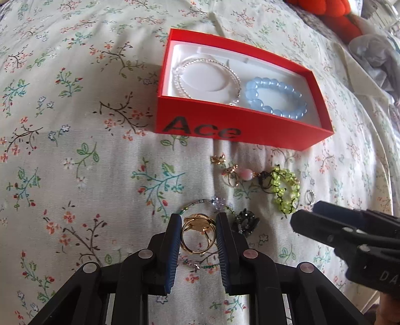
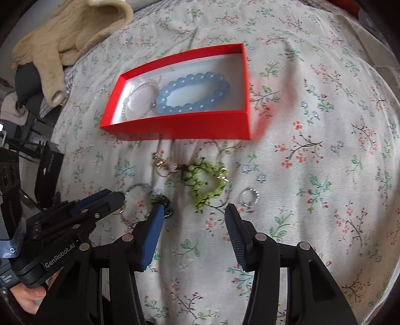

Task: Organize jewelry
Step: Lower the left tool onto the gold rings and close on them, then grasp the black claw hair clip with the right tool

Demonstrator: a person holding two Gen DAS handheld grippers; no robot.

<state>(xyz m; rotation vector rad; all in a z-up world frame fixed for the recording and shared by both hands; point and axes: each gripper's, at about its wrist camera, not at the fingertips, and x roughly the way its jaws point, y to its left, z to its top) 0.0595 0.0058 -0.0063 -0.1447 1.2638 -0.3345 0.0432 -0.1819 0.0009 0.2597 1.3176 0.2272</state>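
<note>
A red box (image 1: 250,130) marked "Ace" lies on the floral bedspread and holds a clear bead bracelet (image 1: 207,80) and a blue bead bracelet (image 1: 277,97); the box also shows in the right wrist view (image 2: 180,125). My left gripper (image 1: 198,220) is closed around a gold ring (image 1: 198,233), fingers touching both its sides. My right gripper (image 2: 193,212) is open and empty, just short of a green bead bracelet (image 2: 207,182). A small silver ring (image 2: 248,196) lies to its right.
Loose pieces lie between box and grippers: gold earrings (image 1: 218,158), a pink-bead ring (image 1: 237,175), a dark gem piece (image 1: 245,221), a thin beaded chain (image 1: 200,203). A beige knit garment (image 2: 65,32) lies at the bed's far left. Orange fabric (image 1: 332,12) sits behind the box.
</note>
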